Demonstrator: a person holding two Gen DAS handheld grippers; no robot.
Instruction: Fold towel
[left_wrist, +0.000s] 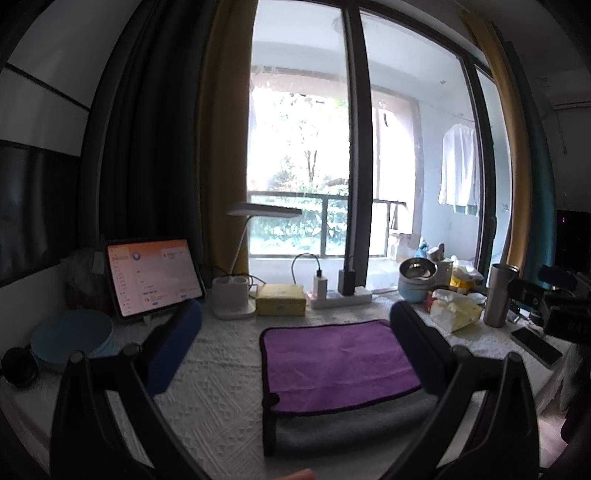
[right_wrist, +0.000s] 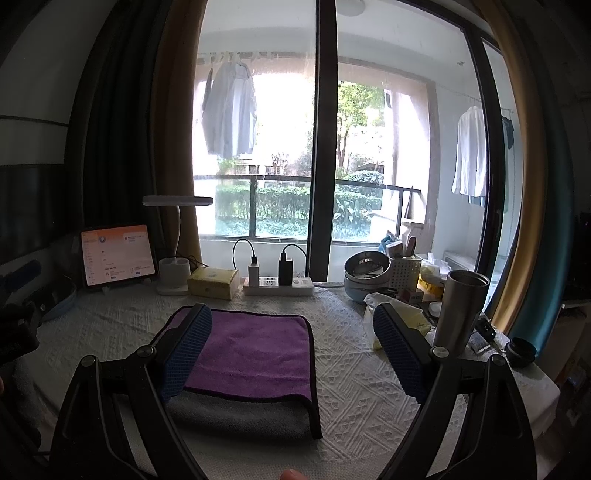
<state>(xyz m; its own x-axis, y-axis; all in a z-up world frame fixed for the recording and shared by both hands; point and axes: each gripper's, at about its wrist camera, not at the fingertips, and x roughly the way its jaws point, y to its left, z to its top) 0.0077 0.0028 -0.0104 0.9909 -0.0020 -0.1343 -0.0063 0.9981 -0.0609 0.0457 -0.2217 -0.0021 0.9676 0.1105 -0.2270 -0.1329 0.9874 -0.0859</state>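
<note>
A towel lies on the white textured table cover, purple on top and grey on its underside, with a dark hem. The purple half is folded over, leaving a grey strip at the near edge. It also shows in the right wrist view. My left gripper is open and empty, held above the table, its right finger over the towel's right edge. My right gripper is open and empty, its left finger over the towel's left part.
Along the back stand a tablet, a lamp base, a yellow box, a power strip, bowls and a steel cup. A blue dish sits left. A phone lies right.
</note>
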